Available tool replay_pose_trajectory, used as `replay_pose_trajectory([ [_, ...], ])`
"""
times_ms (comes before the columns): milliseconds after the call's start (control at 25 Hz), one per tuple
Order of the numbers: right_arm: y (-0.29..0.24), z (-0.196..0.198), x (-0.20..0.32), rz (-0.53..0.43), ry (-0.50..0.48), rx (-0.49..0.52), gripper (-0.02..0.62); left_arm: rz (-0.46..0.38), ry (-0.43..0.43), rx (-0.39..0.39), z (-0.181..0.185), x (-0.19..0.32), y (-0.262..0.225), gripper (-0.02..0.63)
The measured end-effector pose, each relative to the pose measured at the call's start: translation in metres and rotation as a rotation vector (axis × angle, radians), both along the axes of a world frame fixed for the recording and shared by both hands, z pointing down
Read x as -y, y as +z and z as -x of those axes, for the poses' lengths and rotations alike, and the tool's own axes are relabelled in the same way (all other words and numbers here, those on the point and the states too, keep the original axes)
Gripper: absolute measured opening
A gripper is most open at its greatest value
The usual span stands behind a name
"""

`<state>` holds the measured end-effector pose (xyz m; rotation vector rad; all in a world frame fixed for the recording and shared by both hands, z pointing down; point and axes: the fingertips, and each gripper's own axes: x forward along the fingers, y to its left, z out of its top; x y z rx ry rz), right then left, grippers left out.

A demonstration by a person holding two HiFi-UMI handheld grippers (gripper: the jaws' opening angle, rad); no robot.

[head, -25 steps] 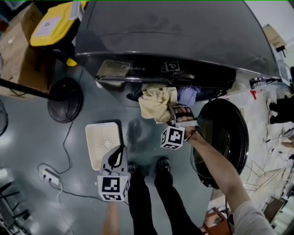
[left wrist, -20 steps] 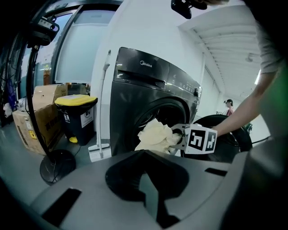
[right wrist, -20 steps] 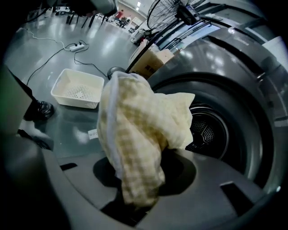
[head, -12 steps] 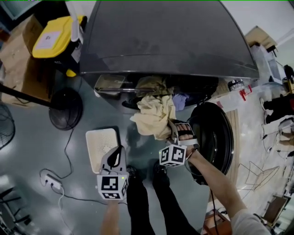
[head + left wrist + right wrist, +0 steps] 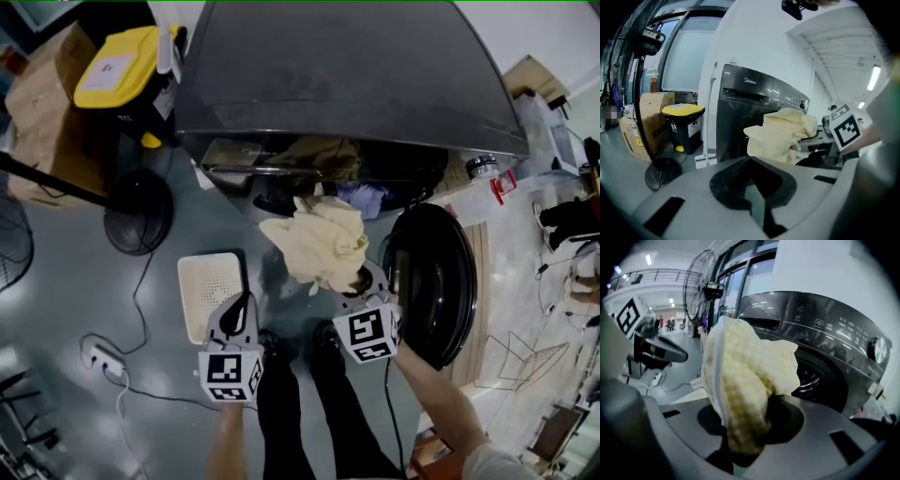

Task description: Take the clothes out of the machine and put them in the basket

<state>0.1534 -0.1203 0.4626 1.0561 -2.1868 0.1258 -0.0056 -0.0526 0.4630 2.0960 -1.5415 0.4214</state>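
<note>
Grey floor (image 5: 56,281); one dark washing machine (image 5: 347,84) at top, one white basket (image 5: 211,281) lower left. The right hand-held gripper (image 5: 358,279) clamps one cream garment (image 5: 319,244) at centre frame. The left hand-held gripper (image 5: 241,307) is closed, empty.

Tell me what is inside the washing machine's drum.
In the opening of the washing machine, an olive-tan garment and a lavender garment show. Deeper inside is dark, and the cream garment held in the right gripper hides part of the opening.
</note>
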Motion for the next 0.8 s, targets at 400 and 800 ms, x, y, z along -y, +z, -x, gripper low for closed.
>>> replay_pose_trajectory([
  [400, -0.021, 0.013, -0.022, 0.06, 0.098, 0.226, 0.172, -0.013, -0.119, -0.012, 0.036, -0.025, -0.006, 0.018],
  [800, -0.033, 0.113, -0.054, 0.098, -0.106, 0.292, 0.17, -0.014, -0.285, -0.003, 0.098, -0.063, -0.012, 0.018],
])
